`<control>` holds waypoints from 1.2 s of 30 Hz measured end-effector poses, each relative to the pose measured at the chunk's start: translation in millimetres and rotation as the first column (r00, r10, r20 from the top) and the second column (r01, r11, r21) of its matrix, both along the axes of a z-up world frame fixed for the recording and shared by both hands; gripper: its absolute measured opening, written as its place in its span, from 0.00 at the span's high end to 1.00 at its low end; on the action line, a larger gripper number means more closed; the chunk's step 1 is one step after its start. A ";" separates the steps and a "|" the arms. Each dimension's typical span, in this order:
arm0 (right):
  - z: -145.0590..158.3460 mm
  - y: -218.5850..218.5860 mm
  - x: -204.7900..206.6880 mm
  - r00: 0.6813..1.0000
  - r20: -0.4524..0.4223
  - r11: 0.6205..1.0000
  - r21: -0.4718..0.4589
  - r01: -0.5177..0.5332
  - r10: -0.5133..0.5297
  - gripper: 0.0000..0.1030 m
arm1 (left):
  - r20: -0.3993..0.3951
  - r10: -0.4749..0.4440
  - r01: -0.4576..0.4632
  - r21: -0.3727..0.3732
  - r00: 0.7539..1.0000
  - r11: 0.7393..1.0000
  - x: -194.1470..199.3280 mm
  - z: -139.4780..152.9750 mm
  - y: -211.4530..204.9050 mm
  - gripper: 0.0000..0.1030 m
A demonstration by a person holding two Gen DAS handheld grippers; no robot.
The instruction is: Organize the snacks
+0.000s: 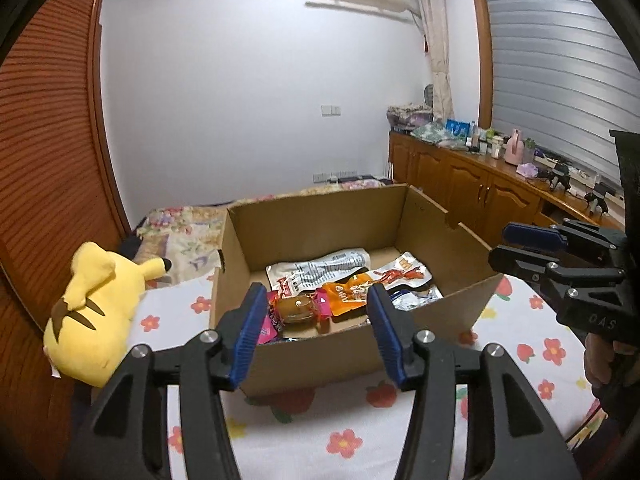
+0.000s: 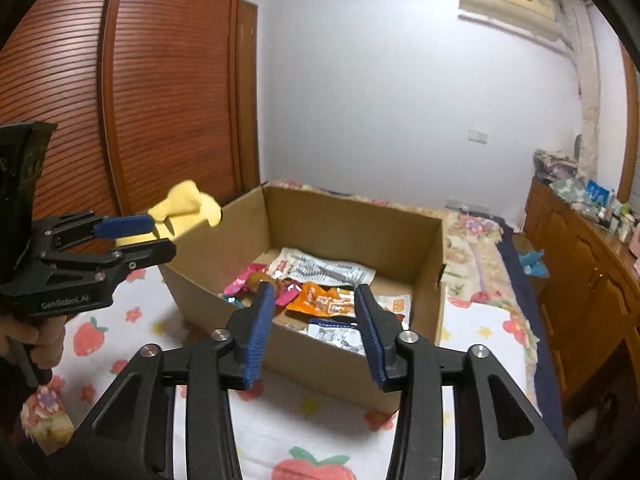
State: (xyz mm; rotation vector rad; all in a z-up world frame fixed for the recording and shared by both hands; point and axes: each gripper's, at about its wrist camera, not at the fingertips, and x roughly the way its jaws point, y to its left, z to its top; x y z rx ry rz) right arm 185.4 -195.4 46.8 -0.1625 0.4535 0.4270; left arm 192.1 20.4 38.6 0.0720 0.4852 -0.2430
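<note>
The snacks lie loose on the floor of an open cardboard box (image 1: pixel 352 344) that sits on the flowered bed (image 1: pixel 360 440): a white printed packet (image 1: pixel 320 270), an orange pouch (image 1: pixel 346 298) and a pink-wrapped sweet (image 1: pixel 298 308). Both tools hover outside the near wall, empty; the left hand-held gripper (image 1: pixel 316 316) and the right hand-held gripper (image 2: pixel 314 312) each have their jaws apart. The packets look light, crinkly and slippery, so a pinch on a flat sealed edge should hold best.
</note>
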 end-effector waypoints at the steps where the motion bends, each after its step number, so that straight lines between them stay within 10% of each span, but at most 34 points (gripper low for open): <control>1: 2.4 0.2 -5.2 1.000 0.014 1.000 0.000 0.010 -0.010 0.53 | 0.012 0.003 -0.003 0.000 1.000 1.000 -6.5 2.8 0.1 0.48; 18: 19.1 -4.5 -64.7 0.983 0.150 0.992 0.082 0.095 -0.107 0.14 | 0.138 0.080 -0.079 -0.010 0.987 0.997 -67.7 20.5 5.0 0.03; 36: 5.8 -18.3 -101.7 0.962 0.157 0.970 0.133 0.202 -0.222 0.08 | 0.148 0.158 -0.156 -0.023 0.976 0.987 -104.1 -0.2 -0.3 0.01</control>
